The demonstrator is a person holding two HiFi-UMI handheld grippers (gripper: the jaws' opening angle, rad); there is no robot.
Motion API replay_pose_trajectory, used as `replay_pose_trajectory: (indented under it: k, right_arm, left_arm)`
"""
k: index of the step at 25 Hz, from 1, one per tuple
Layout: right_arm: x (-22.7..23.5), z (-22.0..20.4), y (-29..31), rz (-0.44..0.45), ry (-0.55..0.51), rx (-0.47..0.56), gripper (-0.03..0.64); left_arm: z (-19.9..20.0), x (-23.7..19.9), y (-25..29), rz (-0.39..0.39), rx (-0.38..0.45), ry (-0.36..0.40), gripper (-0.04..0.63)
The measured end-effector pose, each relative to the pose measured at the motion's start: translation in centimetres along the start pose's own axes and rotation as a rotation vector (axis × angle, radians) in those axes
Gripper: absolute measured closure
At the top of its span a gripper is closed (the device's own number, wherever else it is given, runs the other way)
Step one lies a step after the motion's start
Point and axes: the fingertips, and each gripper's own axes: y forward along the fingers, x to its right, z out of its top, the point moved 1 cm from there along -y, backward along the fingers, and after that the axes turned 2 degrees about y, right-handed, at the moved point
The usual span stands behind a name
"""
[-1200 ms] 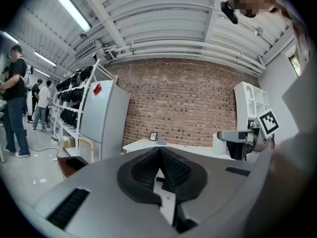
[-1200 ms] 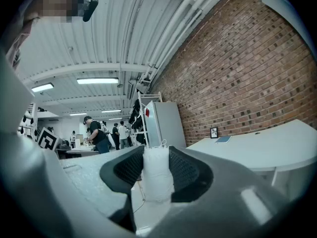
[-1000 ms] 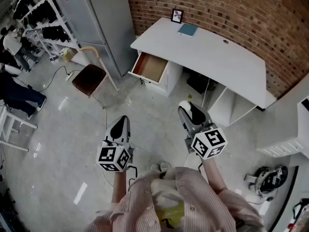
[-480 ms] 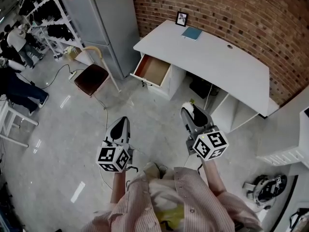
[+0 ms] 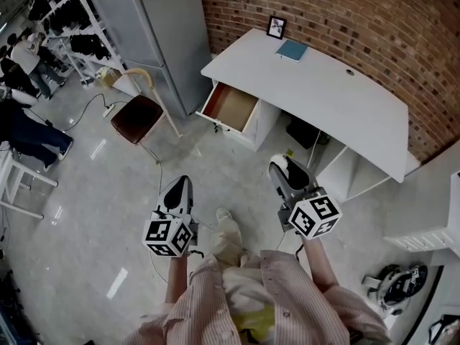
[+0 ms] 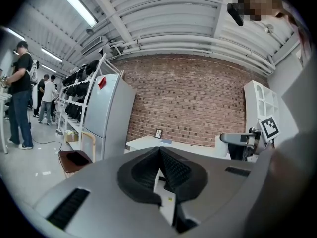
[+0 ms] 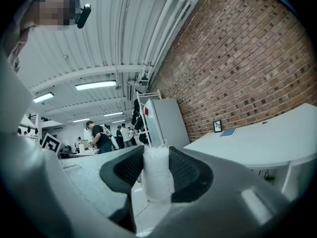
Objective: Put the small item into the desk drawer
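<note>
A white desk [image 5: 316,85] stands against the brick wall, and its drawer [image 5: 231,108] at the left end is pulled open, showing a brown bottom. My right gripper [image 5: 285,167] is held over the floor short of the desk, shut on a small white item [image 7: 156,175] that fills the gap between its black pads. My left gripper [image 5: 180,188] hangs lower left of it, its jaws closed together with nothing between them [image 6: 161,170]. Both grippers are well apart from the drawer.
A wooden chair with a dark seat [image 5: 136,113] stands left of the drawer beside a grey cabinet [image 5: 162,20]. A picture frame [image 5: 275,26] and a teal book [image 5: 292,49] lie on the desk. People stand by shelving [image 5: 21,56] at the far left. A cable [image 5: 154,164] runs across the floor.
I have stepped toward the desk: the desk and drawer sit slightly lower and nearer in view, and a foot now shows between the grippers. Both grippers keep their pose.
</note>
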Motion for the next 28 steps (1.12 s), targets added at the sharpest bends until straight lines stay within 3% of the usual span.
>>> replay_pose_trajectory:
  k: [20, 28]
  right_arm:
    - [6.9, -0.5, 18.6, -0.056, 0.012, -0.111, 0.46]
    - [8.8, -1.0, 25.6, -0.073, -0.011, -0.157, 0.46]
  left_arm:
    - [1.7, -11.2, 16.1, -0.016, -0.065, -0.047, 0.597]
    - [2.2, -15.2, 21.4, -0.059, -0.105, -0.049, 0.597]
